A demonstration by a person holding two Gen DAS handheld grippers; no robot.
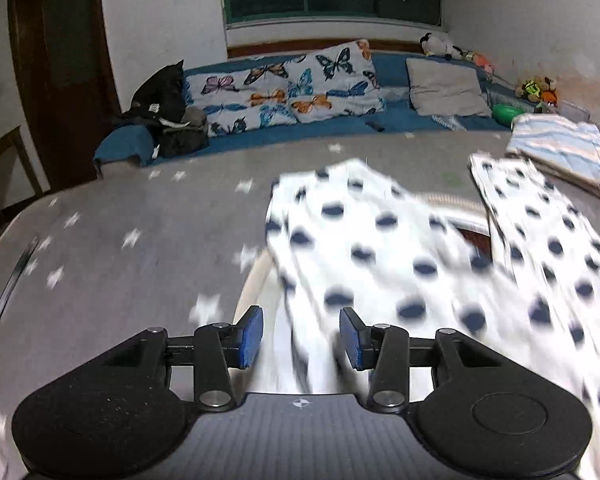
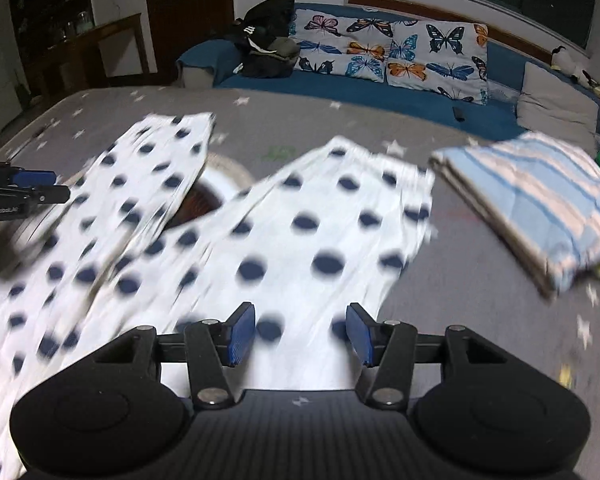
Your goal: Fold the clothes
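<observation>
Jaws apart on both grippers — spotted trousers [image 2: 300,240] lie spread just ahead, ungripped.

White trousers [image 2: 260,248] dotted with navy spots are lying across a grey bed cover [image 1: 120,220] scattered with white stars. A folded cloth [image 2: 540,200] is showing pale blue, white and pinkish stripes. Behind, butterfly-print pillows [image 1: 292,88] (orange, blue, black and lilac wings on a pale ground) are resting on a deep blue sheet [image 2: 380,96] beside a plain grey cushion [image 1: 444,88]. Both grippers are showing blue pads [image 2: 240,334] on black frames.
</observation>
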